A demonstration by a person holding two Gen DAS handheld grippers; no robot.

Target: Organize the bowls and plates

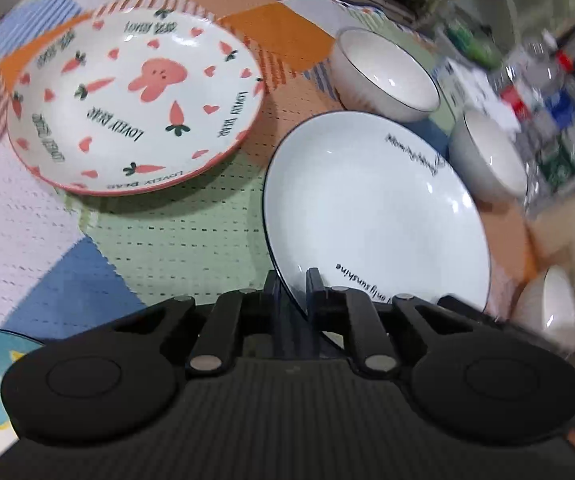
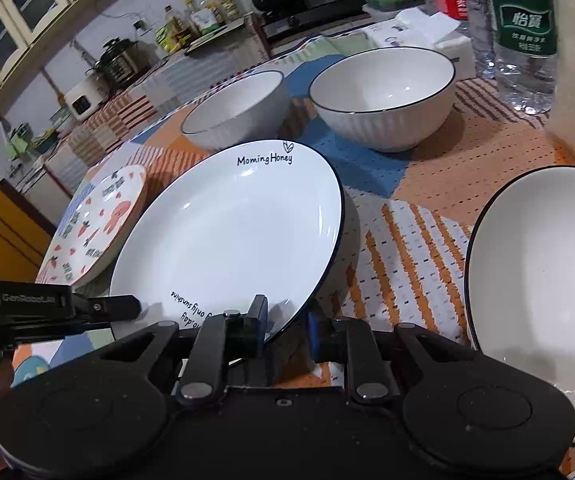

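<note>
White plate, near rim (dark-edged) pinched in both jaws

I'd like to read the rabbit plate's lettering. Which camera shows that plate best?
The left wrist view: the rabbit plate lies whole and facing the camera. The right wrist view catches it edge-on, partly behind the white plate.

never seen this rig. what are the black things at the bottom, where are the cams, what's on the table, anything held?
No robot: a person holds a two-finger claw in each hand, with a fisheye camera on each looking along its fingers. In the left wrist view, the left claw is clamped on the near rim of the white "Morning Honey" plate. In the right wrist view, the right claw pinches the same plate's rim. On the patchwork tablecloth are also a carrot-and-rabbit plate, three white bowls and water bottles.
</note>
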